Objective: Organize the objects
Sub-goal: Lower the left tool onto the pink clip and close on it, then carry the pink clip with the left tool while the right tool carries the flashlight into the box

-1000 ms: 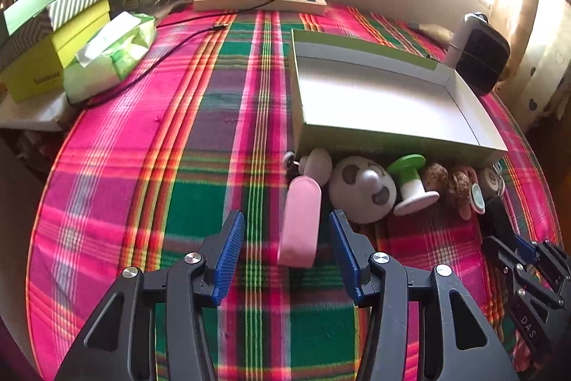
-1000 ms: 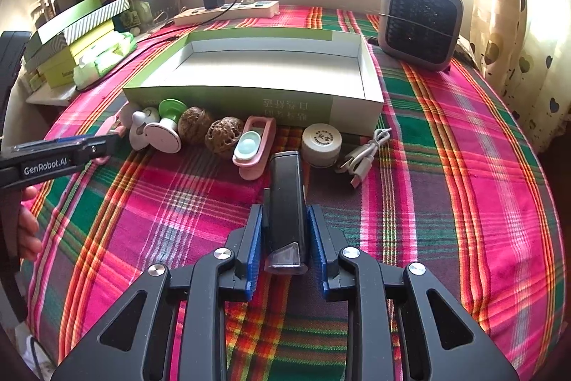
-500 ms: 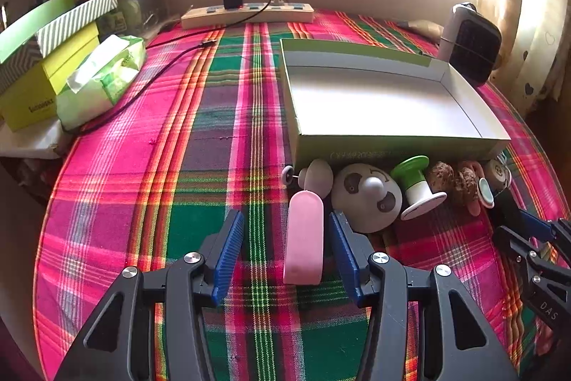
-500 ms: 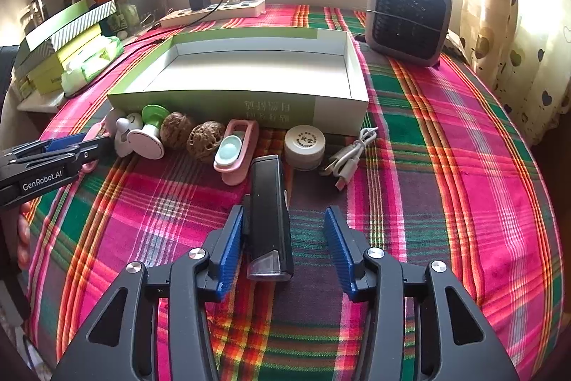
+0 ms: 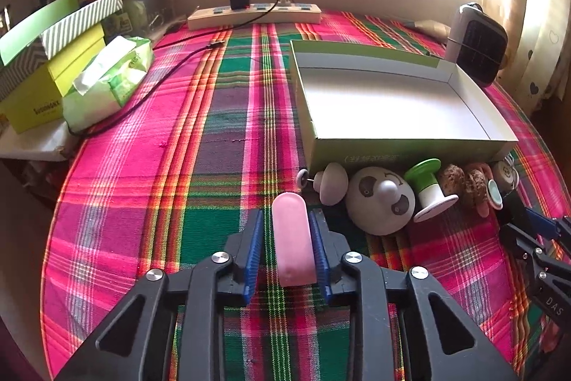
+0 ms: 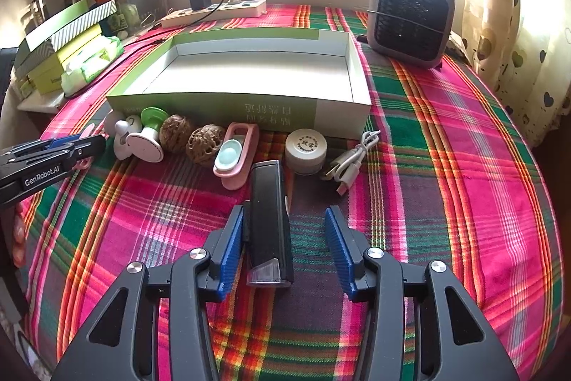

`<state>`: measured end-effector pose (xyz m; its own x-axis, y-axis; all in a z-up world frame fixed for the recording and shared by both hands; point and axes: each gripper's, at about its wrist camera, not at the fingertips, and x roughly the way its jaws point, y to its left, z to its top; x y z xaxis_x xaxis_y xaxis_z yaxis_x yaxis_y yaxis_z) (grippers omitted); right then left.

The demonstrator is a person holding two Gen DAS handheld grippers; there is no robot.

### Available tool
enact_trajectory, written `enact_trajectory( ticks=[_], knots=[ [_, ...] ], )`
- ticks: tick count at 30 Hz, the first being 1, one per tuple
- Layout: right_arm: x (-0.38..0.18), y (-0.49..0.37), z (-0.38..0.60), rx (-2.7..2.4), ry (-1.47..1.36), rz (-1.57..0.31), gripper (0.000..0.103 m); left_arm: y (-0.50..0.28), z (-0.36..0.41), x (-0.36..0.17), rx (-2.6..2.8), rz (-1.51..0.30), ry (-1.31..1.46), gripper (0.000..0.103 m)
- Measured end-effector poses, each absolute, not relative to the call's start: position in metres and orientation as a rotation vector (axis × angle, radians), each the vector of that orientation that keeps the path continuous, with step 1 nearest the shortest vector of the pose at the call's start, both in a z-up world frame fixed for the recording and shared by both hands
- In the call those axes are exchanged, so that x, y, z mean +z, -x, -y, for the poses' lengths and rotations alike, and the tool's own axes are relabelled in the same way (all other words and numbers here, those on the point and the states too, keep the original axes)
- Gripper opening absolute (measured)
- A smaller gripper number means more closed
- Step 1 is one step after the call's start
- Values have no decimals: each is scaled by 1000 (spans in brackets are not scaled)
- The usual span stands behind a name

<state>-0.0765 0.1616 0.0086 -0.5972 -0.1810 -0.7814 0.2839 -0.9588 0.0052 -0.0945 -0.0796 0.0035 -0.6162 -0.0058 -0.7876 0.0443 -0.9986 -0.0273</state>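
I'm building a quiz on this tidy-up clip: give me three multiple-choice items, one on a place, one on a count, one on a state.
1. Where do the small items lie?
A. inside the box
B. on the cloth along the box's near wall
C. on the power strip

2. How many walnuts are in the row?
A. two
B. four
C. none

3. What is in the green box?
A. the pink case
B. the cable
C. nothing

Key:
1 B: the round white jar and its neighbours sit on the plaid cloth in front of the green box.
2 A: two walnuts lie side by side.
3 C: the box floor shows bare white.
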Motion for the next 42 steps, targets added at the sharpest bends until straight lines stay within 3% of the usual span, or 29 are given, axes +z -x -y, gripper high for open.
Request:
enact_trajectory(
  ticks=[3, 10, 42],
  knots=[
    [9, 77, -161, -2587, -1244, -175, 40, 95, 80, 4, -2796, -66, -1360, 16],
    [9, 75, -159, -2584, -1237, -175, 25, 95, 78, 3, -2805, -77, -1365, 16],
    [52, 91, -158, -2570, -1134, -125, 25, 105, 52, 50, -2968, -107, -1337, 16]
  ],
)
